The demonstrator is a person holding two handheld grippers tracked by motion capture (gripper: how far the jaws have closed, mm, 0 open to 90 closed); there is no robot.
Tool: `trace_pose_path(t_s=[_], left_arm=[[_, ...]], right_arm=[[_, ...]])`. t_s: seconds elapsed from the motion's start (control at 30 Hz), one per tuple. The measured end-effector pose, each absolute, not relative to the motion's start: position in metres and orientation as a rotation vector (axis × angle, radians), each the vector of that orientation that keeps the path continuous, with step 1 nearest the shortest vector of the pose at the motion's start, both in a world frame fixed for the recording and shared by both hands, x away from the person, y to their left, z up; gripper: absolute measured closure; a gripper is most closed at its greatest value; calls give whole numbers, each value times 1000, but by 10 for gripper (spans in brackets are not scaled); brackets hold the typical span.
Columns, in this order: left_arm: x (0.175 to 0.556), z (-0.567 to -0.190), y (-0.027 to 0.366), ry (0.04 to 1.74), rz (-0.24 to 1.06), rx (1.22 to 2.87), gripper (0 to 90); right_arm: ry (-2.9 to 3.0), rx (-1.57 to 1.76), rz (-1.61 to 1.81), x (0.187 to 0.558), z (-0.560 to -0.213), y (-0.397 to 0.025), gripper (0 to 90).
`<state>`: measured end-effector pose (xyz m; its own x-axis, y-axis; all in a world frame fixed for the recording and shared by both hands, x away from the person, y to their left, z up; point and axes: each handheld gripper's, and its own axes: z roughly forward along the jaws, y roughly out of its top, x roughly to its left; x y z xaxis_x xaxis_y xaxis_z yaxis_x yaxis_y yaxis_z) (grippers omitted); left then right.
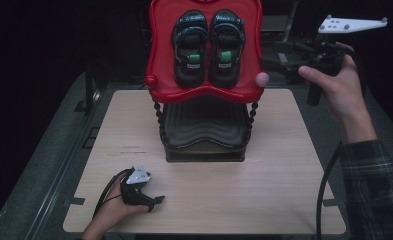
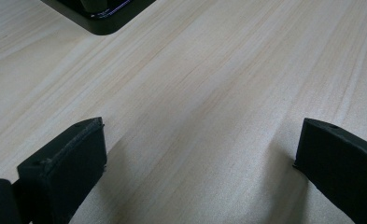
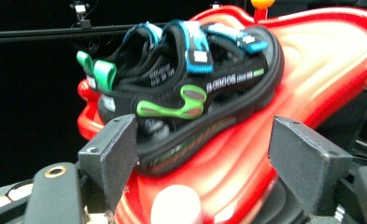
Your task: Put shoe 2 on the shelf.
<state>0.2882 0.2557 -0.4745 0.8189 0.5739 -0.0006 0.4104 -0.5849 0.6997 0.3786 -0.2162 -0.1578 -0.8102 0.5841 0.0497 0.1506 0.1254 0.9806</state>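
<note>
A dark room surrounds a pale wood-grain worktop [image 1: 264,185]. On it stands a two-tier rack: a glossy red scalloped tray [image 1: 156,55] above a black ribbed tray [image 1: 204,125], joined by beaded posts. A pair of black strapped sandals [image 1: 207,46] lies in the red tray. The left hand-held gripper [image 2: 197,154] rests low on the bare wood, jaws spread. The right hand-held gripper [image 3: 202,158], raised beside the rack, gapes empty; its view is blurred.

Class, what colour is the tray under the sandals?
Red; the tray under the sandals shows best in the high view.
</note>
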Motion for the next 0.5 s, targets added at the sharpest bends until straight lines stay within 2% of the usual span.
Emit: trace_pose_path(t_s=[0.5], left_arm=[[288, -474, 256, 719, 291, 2276, 7]], right_arm=[[2109, 770, 1657, 343, -223, -240, 222]])
